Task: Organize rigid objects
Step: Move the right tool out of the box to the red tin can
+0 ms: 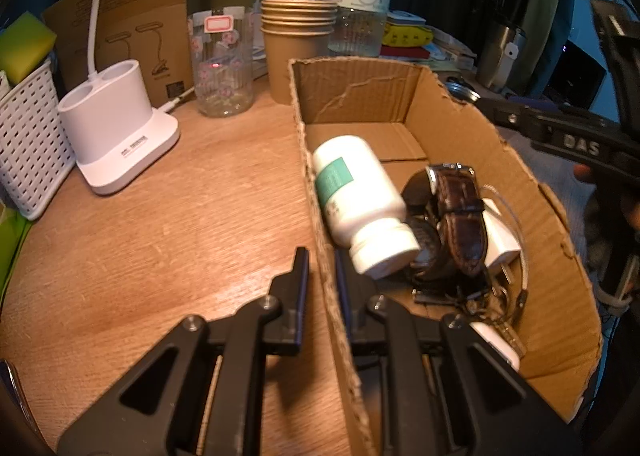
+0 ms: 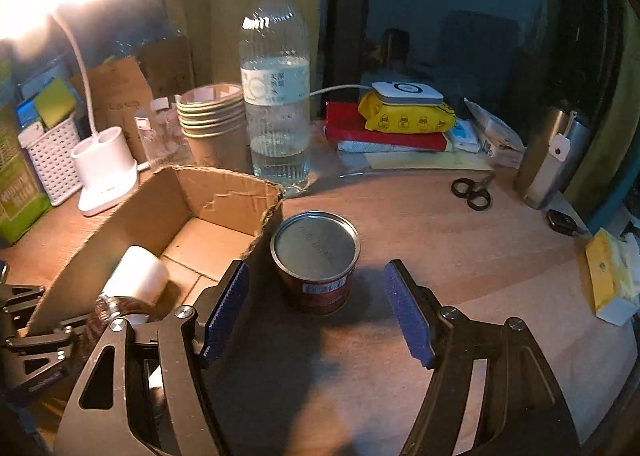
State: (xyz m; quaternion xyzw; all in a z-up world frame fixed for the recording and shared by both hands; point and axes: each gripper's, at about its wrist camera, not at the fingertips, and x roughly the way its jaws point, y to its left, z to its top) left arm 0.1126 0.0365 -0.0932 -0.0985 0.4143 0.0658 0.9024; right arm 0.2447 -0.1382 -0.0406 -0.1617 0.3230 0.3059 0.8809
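Now my left gripper (image 1: 322,268) pinches the cardboard box (image 1: 520,192) wall while my spread right gripper (image 2: 316,304) lines up on the tin can (image 2: 316,260) by the box's corner, needing to close next

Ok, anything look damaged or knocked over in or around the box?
The cardboard box has ragged, torn rims and a creased far wall. Inside, the white pill bottle lies on its side against a brown watch. The can outside stands upright, nothing spilled.

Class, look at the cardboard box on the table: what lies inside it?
Inside the cardboard box: a white pill bottle on its side, a brown-strapped watch, a white plug and cables. Anything under them is covered.
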